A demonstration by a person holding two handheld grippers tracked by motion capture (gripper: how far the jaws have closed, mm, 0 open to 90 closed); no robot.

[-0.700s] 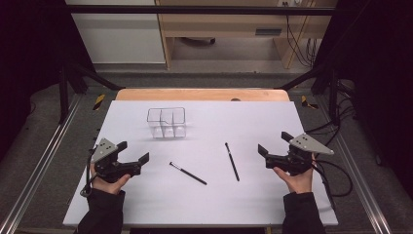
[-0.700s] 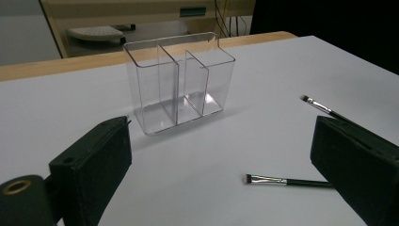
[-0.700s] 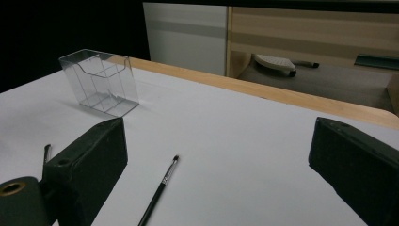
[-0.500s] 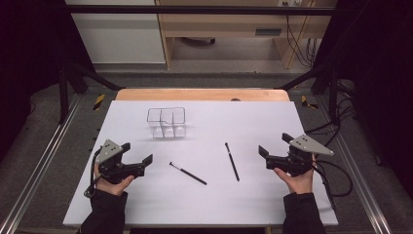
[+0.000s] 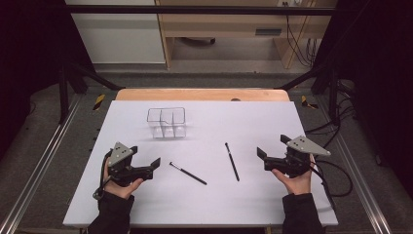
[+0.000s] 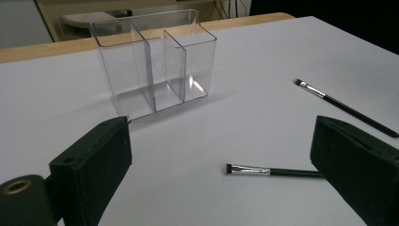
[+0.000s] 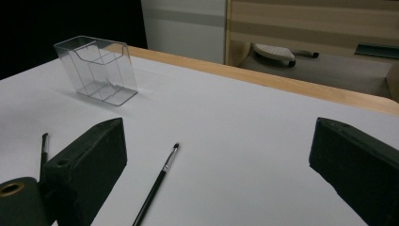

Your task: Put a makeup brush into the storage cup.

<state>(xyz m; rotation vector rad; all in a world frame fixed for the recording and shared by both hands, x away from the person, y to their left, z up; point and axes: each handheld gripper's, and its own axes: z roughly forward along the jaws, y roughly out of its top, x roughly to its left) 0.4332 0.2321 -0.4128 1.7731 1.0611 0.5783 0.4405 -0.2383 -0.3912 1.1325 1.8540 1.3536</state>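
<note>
Black two-jaw left gripper [image 5: 155,165] near the surface's front-left corner, jaws wide, nothing between. Right gripper [image 5: 261,155] toward the front-right edge, jaws wide too (empty). Between them two slim black makeup brushes lie flat, left brush [image 5: 188,173], right brush [image 5: 232,161], well apart. Farther back, clear plastic three-compartment organizer [image 5: 167,122] stands upright, empty.

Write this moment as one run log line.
left gripper: open | right gripper: open | two makeup brushes: on table | clear organizer: empty
</note>
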